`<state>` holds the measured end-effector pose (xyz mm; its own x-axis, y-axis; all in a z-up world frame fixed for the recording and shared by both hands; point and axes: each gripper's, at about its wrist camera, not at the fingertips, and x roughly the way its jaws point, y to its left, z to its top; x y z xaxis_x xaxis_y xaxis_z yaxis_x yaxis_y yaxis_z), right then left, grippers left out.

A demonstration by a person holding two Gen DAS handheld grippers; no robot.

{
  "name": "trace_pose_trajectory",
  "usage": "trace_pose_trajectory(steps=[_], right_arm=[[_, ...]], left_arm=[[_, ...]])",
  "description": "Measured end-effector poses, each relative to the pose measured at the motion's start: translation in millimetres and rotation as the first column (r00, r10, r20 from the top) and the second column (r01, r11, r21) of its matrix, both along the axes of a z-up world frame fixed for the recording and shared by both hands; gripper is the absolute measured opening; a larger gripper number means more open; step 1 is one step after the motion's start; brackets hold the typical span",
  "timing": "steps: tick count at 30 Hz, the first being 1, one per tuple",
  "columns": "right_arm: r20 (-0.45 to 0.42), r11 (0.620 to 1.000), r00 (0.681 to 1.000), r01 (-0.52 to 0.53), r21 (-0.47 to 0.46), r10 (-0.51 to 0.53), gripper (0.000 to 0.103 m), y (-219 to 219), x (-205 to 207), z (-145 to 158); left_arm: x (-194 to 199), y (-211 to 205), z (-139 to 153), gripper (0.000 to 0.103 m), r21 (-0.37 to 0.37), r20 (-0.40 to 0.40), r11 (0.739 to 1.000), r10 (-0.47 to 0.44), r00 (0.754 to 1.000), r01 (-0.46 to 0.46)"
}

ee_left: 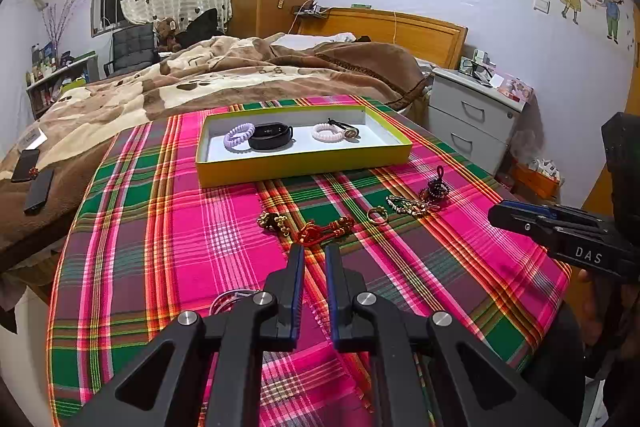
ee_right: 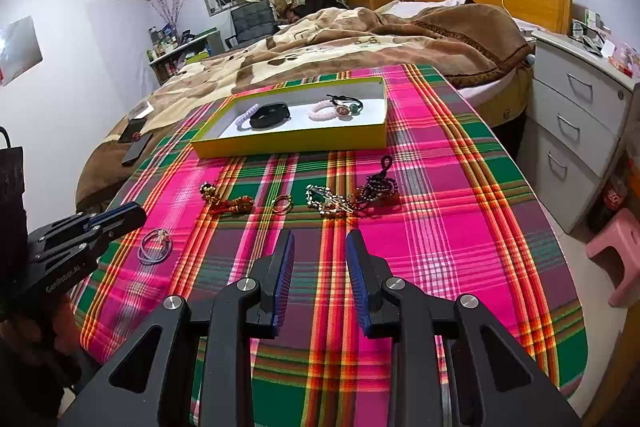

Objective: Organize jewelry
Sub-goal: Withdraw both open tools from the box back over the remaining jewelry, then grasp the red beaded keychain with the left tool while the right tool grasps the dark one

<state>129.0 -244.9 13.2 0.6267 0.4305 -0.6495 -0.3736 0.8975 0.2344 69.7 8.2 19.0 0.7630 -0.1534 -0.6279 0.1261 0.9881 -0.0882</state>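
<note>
Your left gripper, jaws slightly parted and empty, faces the light, floppy red knotted charm just ahead; pinch its knot.

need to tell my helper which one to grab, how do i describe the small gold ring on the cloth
On the plaid tablecloth, look at the row of loose trinkets in front of the yellow tray. The gold ring lies mid-row, between the red knotted charm and the beaded chain: the only plain bare hoop.
</note>
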Motion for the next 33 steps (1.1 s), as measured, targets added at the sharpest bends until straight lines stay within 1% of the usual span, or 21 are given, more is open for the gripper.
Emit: trace_pose_trajectory(steps=[4, 7, 10, 13, 20, 22, 23, 27, 31, 33], right_arm=[[-0.016, 1.0, 1.0, 0.017, 0.004, -0.017, 0.028, -2, 6, -3], [-0.028, 1.0, 0.999, 0.027, 0.001, -0.027, 0.028, -3, 12, -6], [-0.038, 0.999, 0.999, 0.034, 0.0, -0.034, 0.028, -3, 17, -9], [-0.048, 0.999, 0.998, 0.045, 0.002, -0.045, 0.028, -5, 23, -12], [-0.085, 0.998, 0.995, 0.061, 0.008, -0.06, 0.03, -7, 42, -22], [-0.092, 0.998, 0.994, 0.064, 0.004, -0.063, 0.039, -7, 47, -24], [-0.093, 0.998, 0.994, 0.065, 0.005, -0.065, 0.04, -7, 49, -25], [-0.113, 0.996, 0.99, 0.084, 0.008, -0.083, 0.04, -9, 60, -29], [-0.132, 0.995, 0.987, 0.098, 0.012, -0.095, 0.04, -10, 72, -33], [-0.138, 0.995, 0.986, 0.1, 0.011, -0.098, 0.04, -9, 77, -34]], left_arm=[[4, 0, -4, 0.01, -0.007, -0.016, 1.0, -0.007, 1.0, 0.006], [9, 1, -8, 0.017, -0.013, -0.028, 1.0, -0.01, 1.0, 0.01], [16, 1, -11, 0.019, -0.016, -0.036, 1.0, -0.016, 0.999, 0.016], [26, -1, -13, 0.025, -0.012, -0.043, 1.0, -0.028, 0.999, 0.028], [54, -6, -25, 0.026, -0.008, -0.084, 0.998, -0.059, 0.995, 0.059], [62, -9, -29, 0.028, -0.003, -0.097, 0.997, -0.073, 0.993, 0.073], [66, -11, -31, 0.028, 0.004, -0.105, 0.997, -0.078, 0.991, 0.079], [78, -16, -38, 0.029, 0.026, -0.131, 0.994, -0.098, 0.987, 0.102], [87, -19, -42, 0.029, 0.032, -0.151, 0.993, -0.111, 0.982, 0.117], [90, -20, -43, 0.031, 0.04, -0.156, 0.991, -0.119, 0.981, 0.127]])
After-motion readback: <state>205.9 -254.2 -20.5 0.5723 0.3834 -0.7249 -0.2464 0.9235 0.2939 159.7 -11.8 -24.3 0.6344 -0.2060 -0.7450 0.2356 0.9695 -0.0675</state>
